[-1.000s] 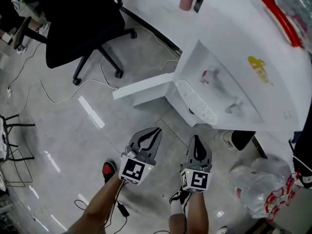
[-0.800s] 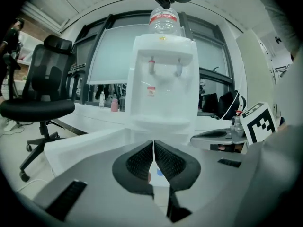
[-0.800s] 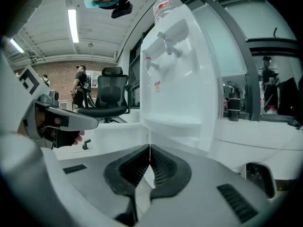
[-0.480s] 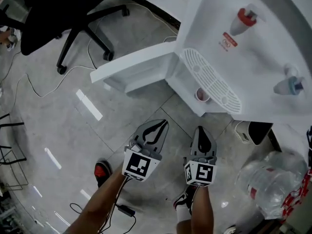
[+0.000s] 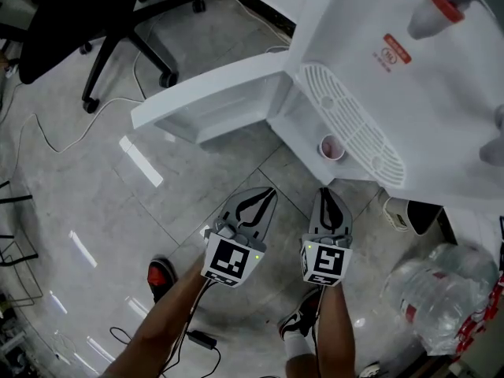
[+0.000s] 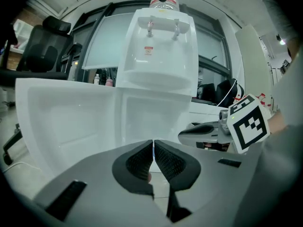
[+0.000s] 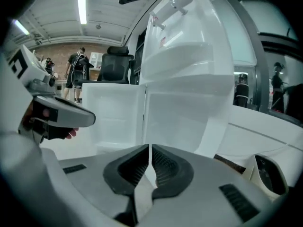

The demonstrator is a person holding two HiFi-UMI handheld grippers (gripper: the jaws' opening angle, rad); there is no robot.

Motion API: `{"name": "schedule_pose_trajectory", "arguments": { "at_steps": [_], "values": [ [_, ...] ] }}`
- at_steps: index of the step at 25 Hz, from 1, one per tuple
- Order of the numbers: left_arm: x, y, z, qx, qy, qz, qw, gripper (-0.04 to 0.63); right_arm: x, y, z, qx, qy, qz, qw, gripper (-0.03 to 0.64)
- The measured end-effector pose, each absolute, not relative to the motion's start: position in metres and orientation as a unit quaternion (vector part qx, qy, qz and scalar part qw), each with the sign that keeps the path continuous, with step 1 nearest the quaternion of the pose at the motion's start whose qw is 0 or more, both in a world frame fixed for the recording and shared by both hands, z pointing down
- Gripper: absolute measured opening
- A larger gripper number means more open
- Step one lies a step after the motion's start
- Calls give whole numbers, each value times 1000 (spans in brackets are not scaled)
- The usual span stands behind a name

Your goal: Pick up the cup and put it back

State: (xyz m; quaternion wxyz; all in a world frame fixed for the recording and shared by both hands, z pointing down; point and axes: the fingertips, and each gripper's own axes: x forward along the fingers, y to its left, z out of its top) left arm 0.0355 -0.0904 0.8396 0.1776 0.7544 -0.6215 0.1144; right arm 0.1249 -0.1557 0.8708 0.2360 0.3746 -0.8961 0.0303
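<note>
White water dispenser (image 5: 370, 61) far right, cabinet door (image 5: 213, 97) swung open leftward. Left gripper (image 5: 264, 197) and right gripper (image 5: 327, 197) near, side by side, both pressed together on nothing. Pink cup (image 5: 331, 147) just inside the open compartment, under the drip grille (image 5: 354, 124). Probably easy to knock it over by reaching in without spreading first.

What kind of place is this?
Probably an office or a workroom. There is a white water dispenser with its bottom door open, a black rolling office chair, and a grey tiled floor.
</note>
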Motion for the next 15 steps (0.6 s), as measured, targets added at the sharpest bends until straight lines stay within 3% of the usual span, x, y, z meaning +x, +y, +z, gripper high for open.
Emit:
{"name": "schedule_pose_trajectory", "arguments": {
  "at_steps": [5,8,15],
  "values": [
    [28,-97,834,750,-627,108,179,29,113,-179,890,352,-887,-9,298,21],
    [26,-98,832,749,-629,106,180,29,108,-189,906,339,-880,-16,332,117],
    [23,-101,833,749,-630,107,178,29,97,-210,944,317,-857,-38,404,180]
  ]
}}
